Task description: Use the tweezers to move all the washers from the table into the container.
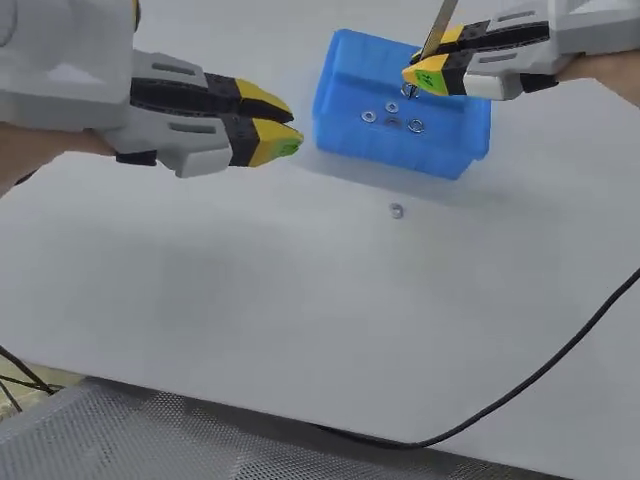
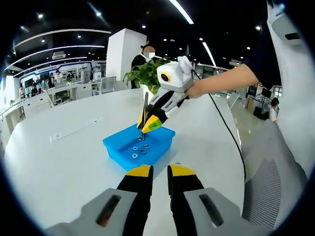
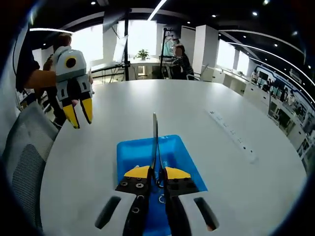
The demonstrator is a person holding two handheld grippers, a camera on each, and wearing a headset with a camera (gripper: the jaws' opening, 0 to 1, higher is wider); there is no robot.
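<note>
A cable (image 1: 520, 385) crosses the near right part of the table (image 1: 250, 300). Further in, one loose washer (image 1: 397, 210) lies on the bare surface just in front of the container (image 1: 332, 100) and has not yet been moved. The left gripper (image 1: 290, 126) hovers at the left with its jaws slightly apart and empty, clear of the work. Several washers (image 1: 368, 117) lie inside the container. Over its far side, the right gripper (image 1: 418, 78) is clenched on the tweezers (image 1: 440, 22), tips pointing down into the container, probably for a drop. Whether the tips carry a washer cannot be told.

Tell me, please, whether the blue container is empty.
Not empty: several washers lie inside the blue container, while one washer sits outside on the table.
</note>
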